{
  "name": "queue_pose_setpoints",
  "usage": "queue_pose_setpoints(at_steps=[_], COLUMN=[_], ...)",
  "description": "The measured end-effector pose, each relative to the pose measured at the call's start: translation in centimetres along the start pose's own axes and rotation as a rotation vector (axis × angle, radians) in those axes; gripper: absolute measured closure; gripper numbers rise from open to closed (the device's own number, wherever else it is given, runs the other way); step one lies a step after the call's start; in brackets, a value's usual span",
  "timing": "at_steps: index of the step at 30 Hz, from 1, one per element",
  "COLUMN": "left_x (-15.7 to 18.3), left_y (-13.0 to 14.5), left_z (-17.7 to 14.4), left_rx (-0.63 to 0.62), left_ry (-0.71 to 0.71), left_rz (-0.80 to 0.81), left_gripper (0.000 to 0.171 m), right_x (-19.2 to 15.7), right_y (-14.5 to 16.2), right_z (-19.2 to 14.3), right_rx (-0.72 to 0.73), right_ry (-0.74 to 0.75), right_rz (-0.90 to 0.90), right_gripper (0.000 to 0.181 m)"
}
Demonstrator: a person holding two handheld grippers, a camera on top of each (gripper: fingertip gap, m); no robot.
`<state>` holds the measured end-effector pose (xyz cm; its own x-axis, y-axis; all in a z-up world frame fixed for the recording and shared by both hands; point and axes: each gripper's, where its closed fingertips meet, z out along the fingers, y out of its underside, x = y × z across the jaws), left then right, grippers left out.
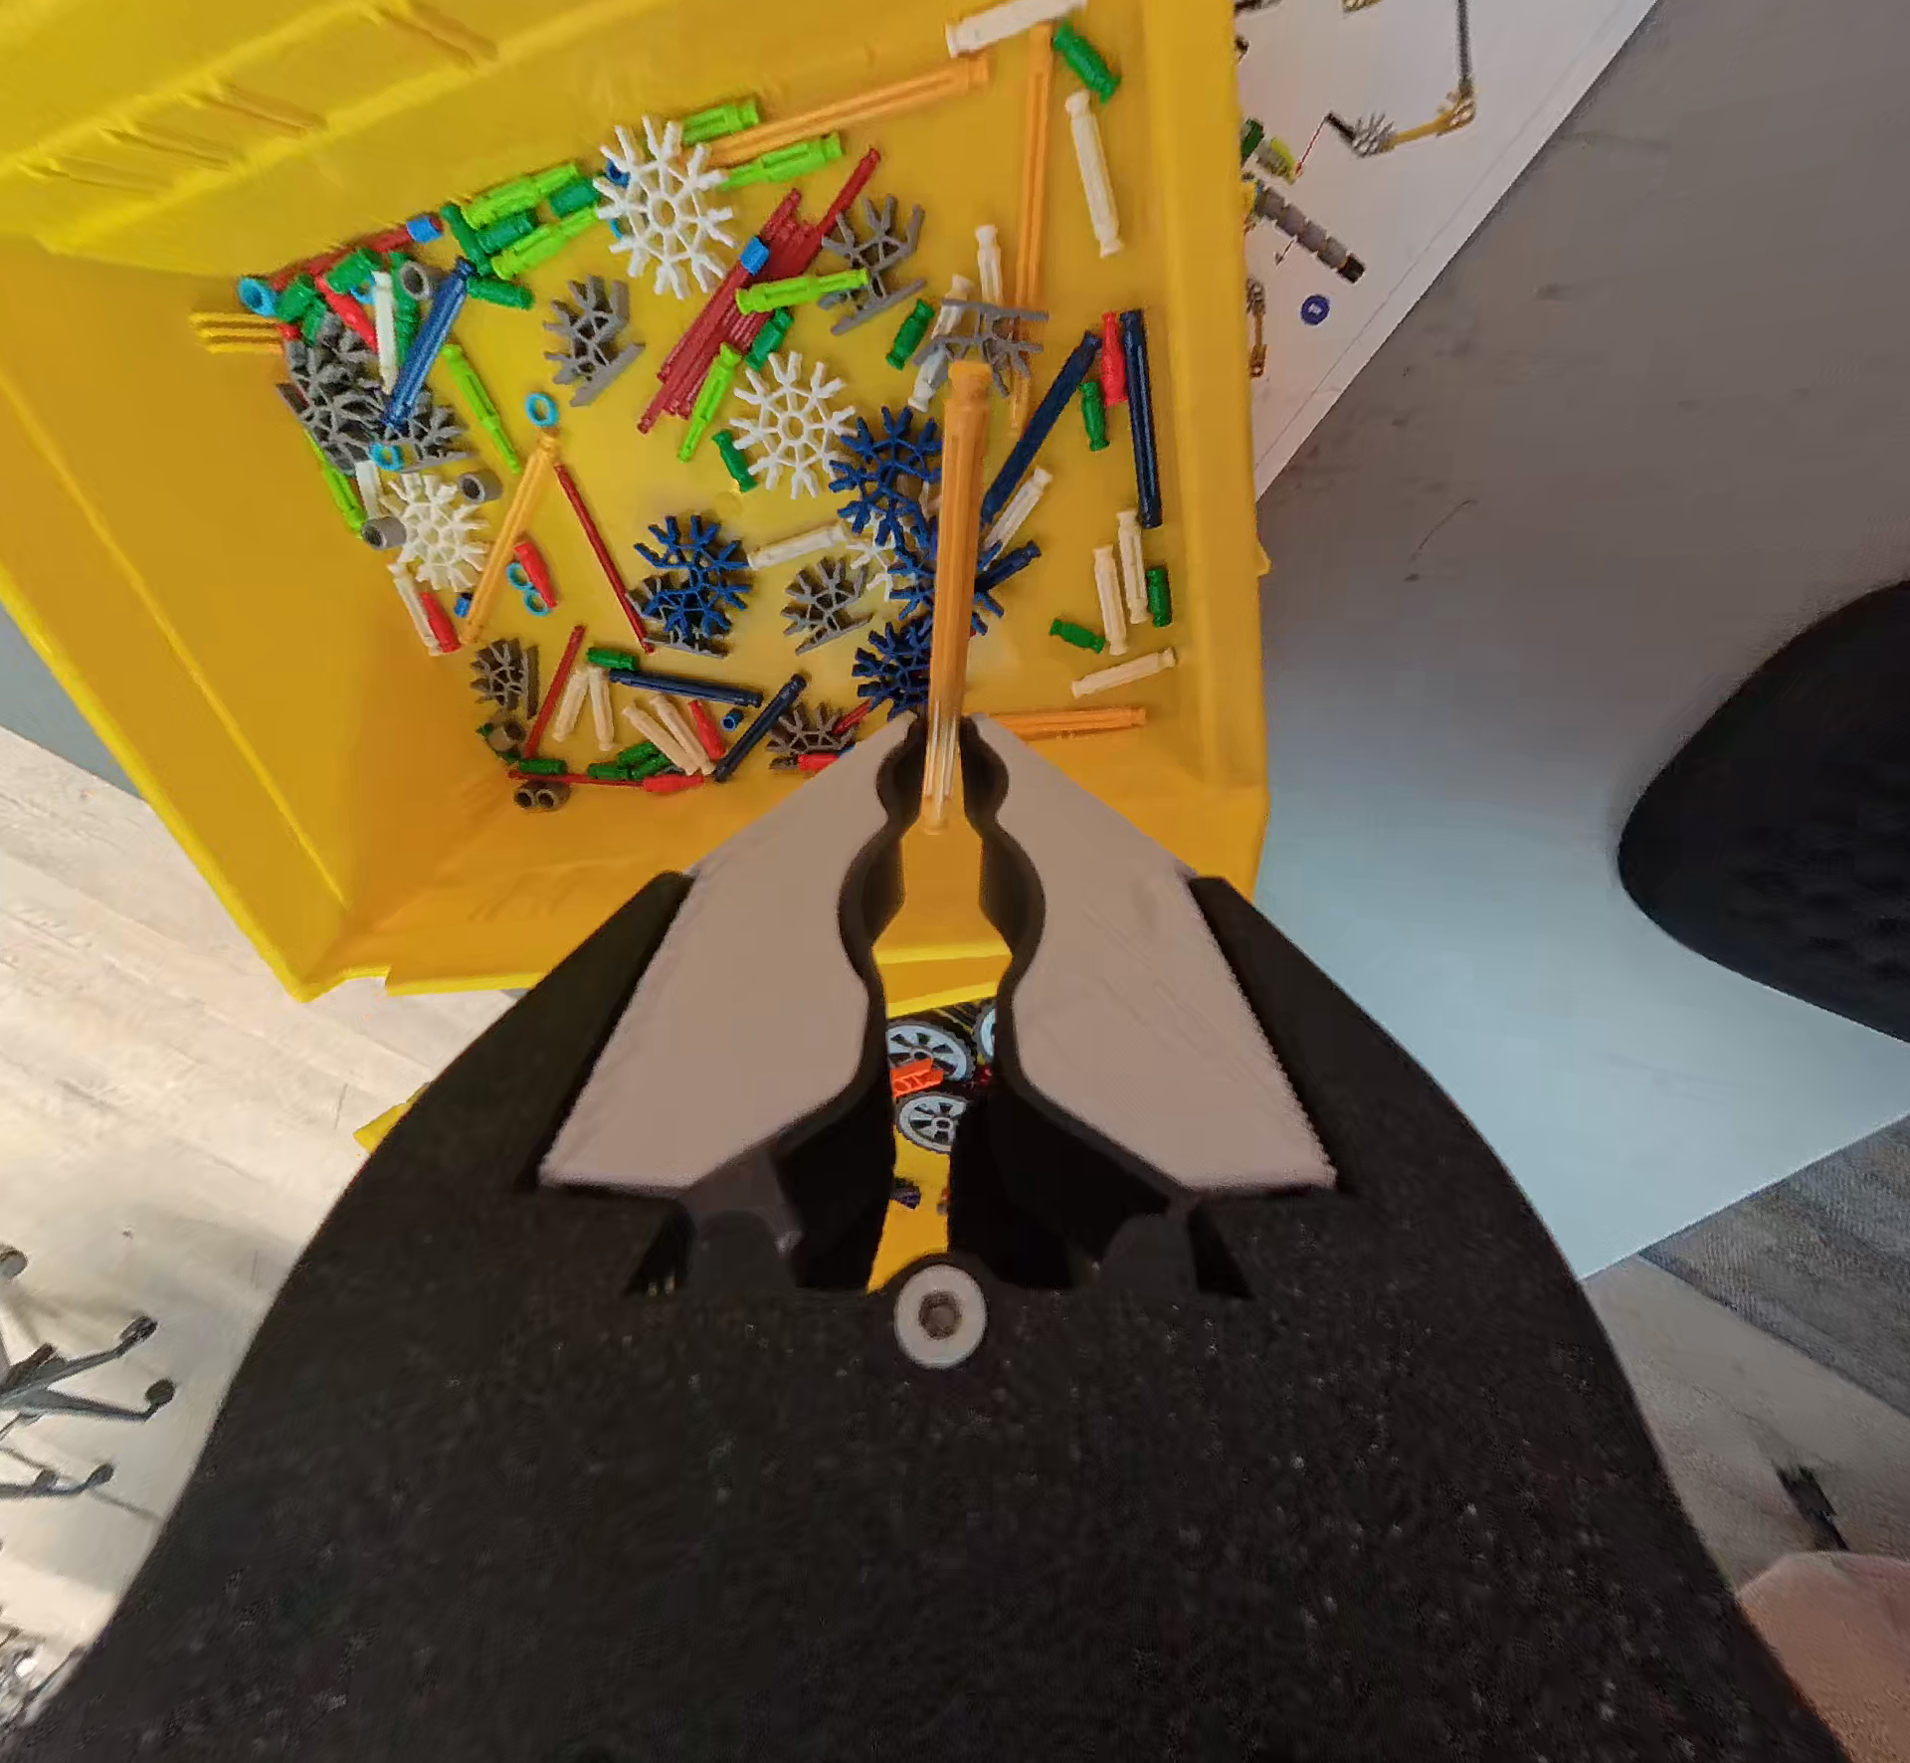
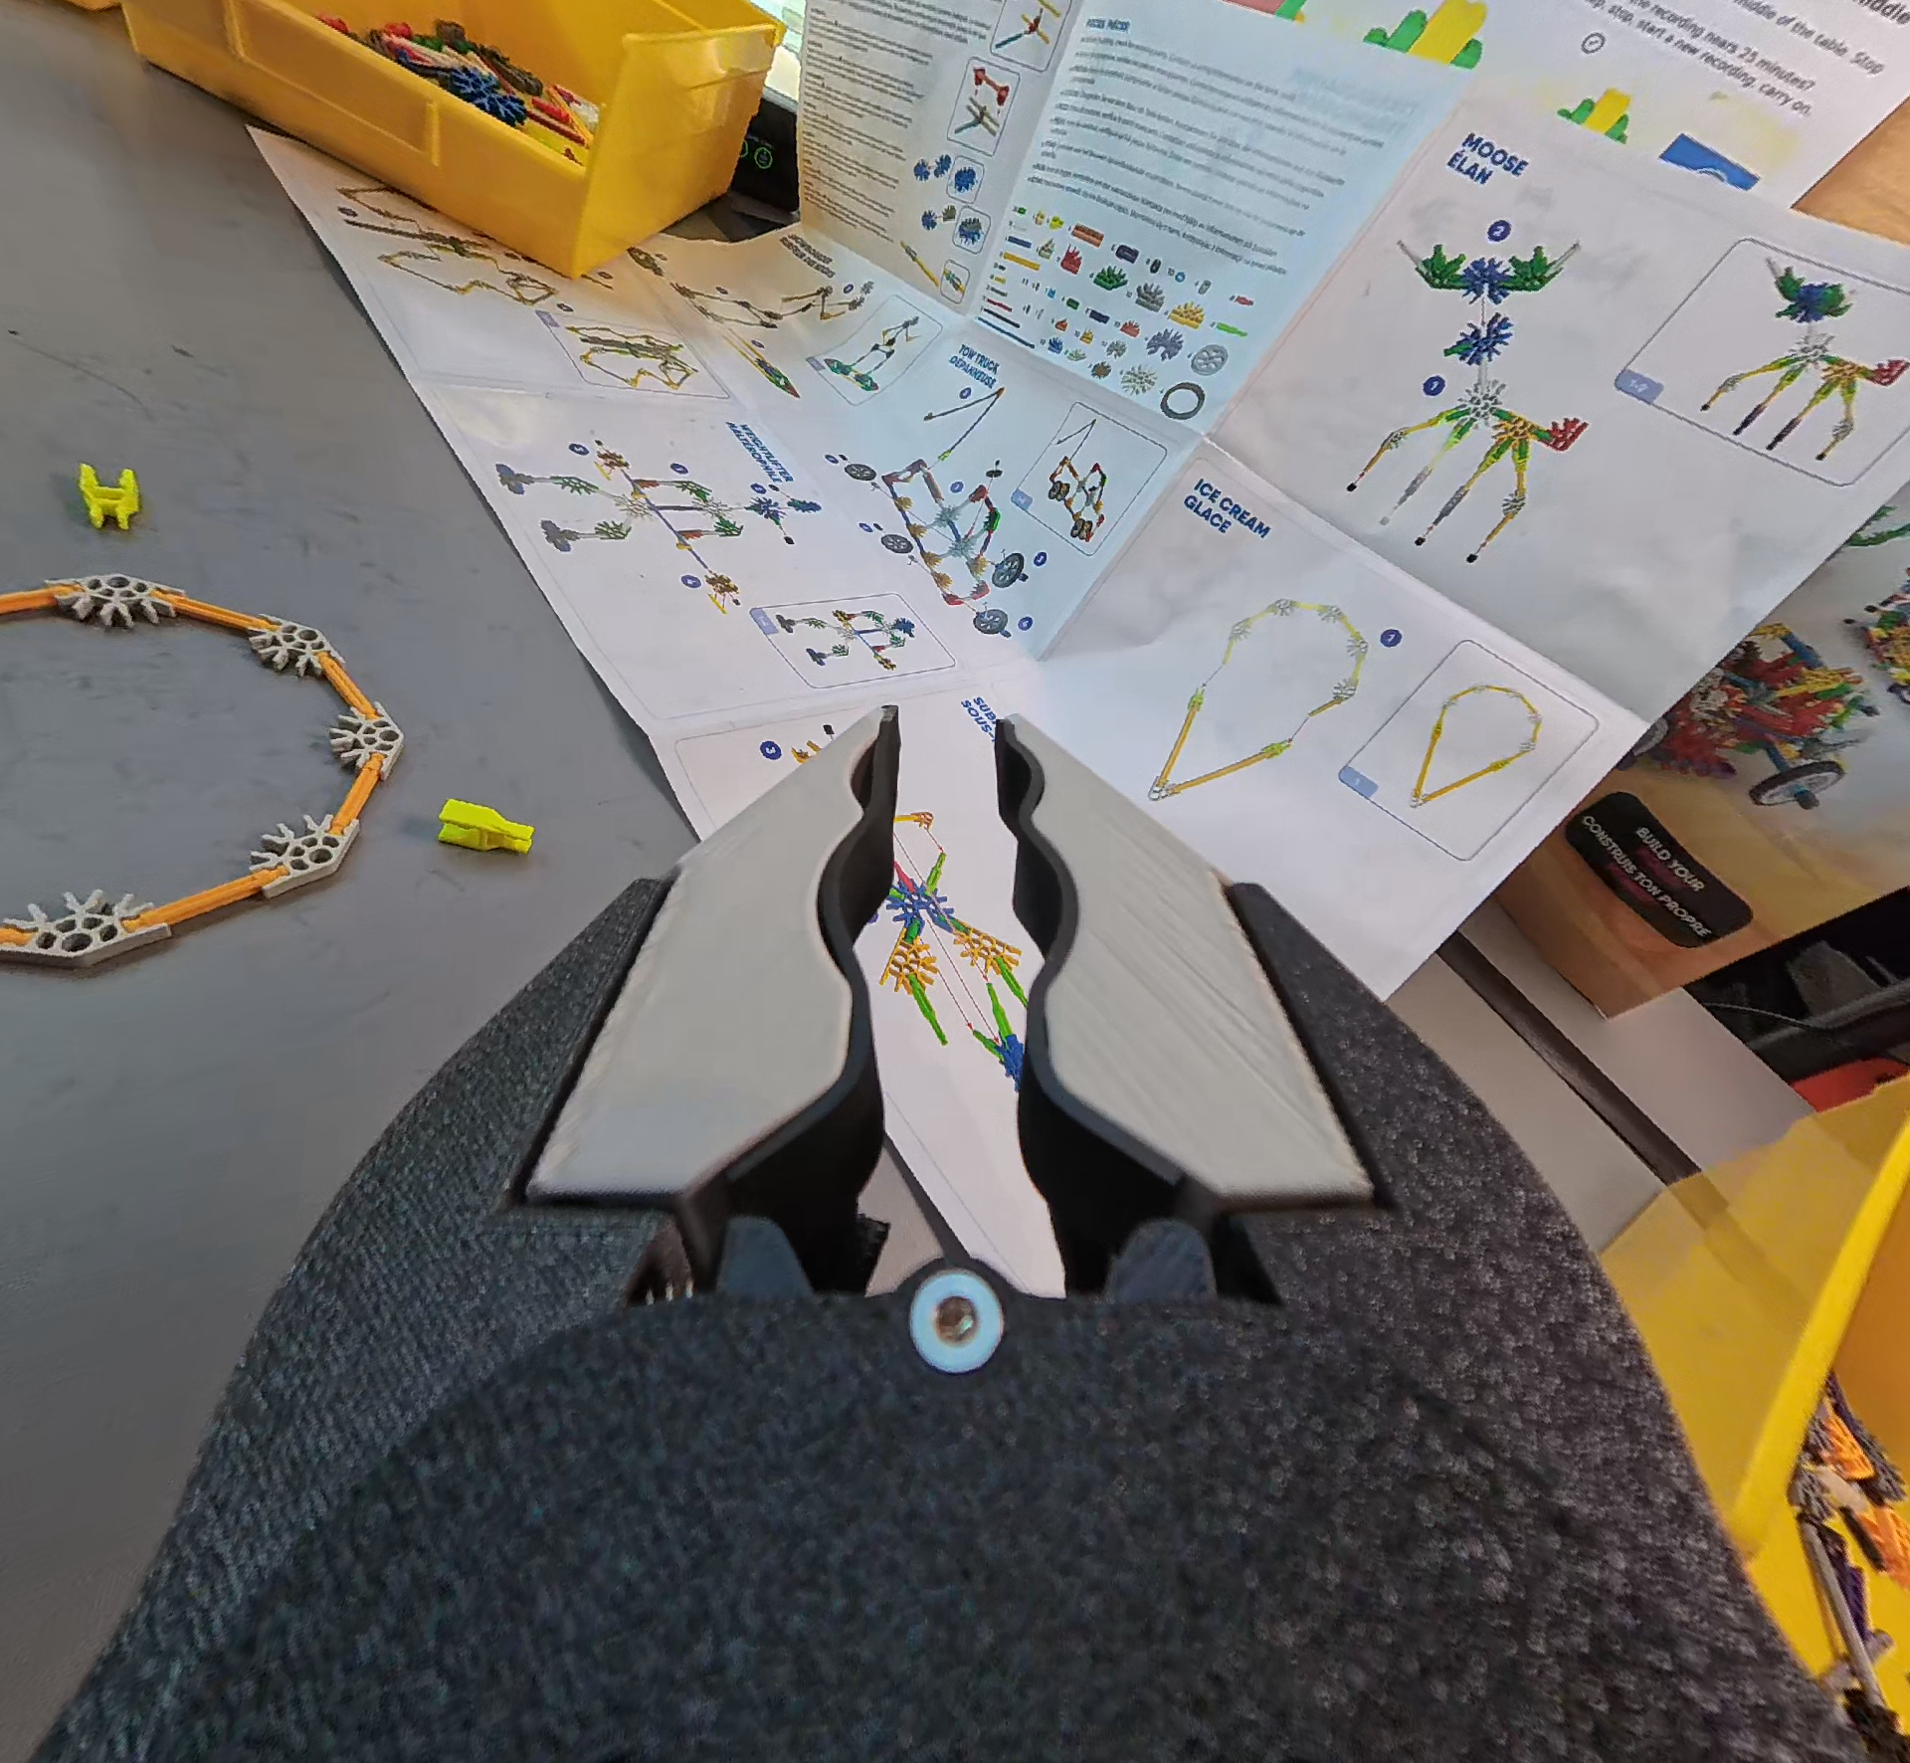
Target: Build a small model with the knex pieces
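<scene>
Orange rod (image 1: 956,566) sits clenched in my left gripper (image 1: 941,731) above the yellow bin (image 1: 258,576); my right gripper (image 2: 946,726) hangs released over the instruction sheet (image 2: 1292,525).

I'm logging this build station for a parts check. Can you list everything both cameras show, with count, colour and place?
yellow bin: one, yellow, under the left gripper, on the table.
loose rods and connectors: many, mixed colours, on the bin floor.
orange rod: one, orange, clamped above the bin.
instruction sheet: one, white, unfolded ahead of the right gripper.
partial ring: one, orange rods joined by grey connectors, on the grey table.
small clips: two, yellow-green, beside the ring.
second bin: one, yellow, lower right edge.
left gripper: shut on the orange rod.
right gripper: open, empty, above the sheet.
</scene>
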<state>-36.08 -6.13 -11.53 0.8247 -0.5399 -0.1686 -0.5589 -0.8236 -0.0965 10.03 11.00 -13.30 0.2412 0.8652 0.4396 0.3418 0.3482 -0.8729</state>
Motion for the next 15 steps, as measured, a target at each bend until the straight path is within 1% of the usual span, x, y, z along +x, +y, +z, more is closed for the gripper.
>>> queue_pose_setpoints(at_steps=[2, 4, 6, 8, 9, 11, 15], left_x=[0.8, 2.6, 5.3, 8.6, 10.5, 14.2, 20.6], left_y=[-1.2, -3.3, -5.2, -6.9, -7.6, -8.9, -10.6], left_z=[-1.9, -3.9, -5.4, -5.7, -5.3, -3.4, 2.5], left_rx=[0.122, 0.304, 0.459, 0.566, 0.596, 0.619, 0.543], left_ry=[0.034, 0.113, 0.193, 0.270, 0.309, 0.369, 0.455], left_rz=[-0.025, -0.052, -0.054, -0.062, -0.068, -0.088, -0.140], left_gripper=[0.166, 0.166, 0.166, 0.166, 0.165, 0.166, 0.165], right_x=[0.0, 0.0, -0.1, -0.2, -0.3, -0.5, -0.8], right_y=[-0.1, -0.4, -0.5, -0.5, -0.5, -0.5, -0.5], right_z=[-0.1, -0.1, -0.2, -0.1, -0.1, 0.0, 0.1], right_rx=[0.003, 0.009, 0.012, 0.012, 0.011, 0.009, 0.003], right_ry=[0.002, 0.003, 0.002, 0.000, -0.002, -0.006, -0.008], right_rz=[-0.004, -0.007, -0.007, -0.009, -0.009, -0.010, -0.021], right_gripper=[0.164, 0.164, 0.164, 0.164, 0.164, 0.164, 0.164])
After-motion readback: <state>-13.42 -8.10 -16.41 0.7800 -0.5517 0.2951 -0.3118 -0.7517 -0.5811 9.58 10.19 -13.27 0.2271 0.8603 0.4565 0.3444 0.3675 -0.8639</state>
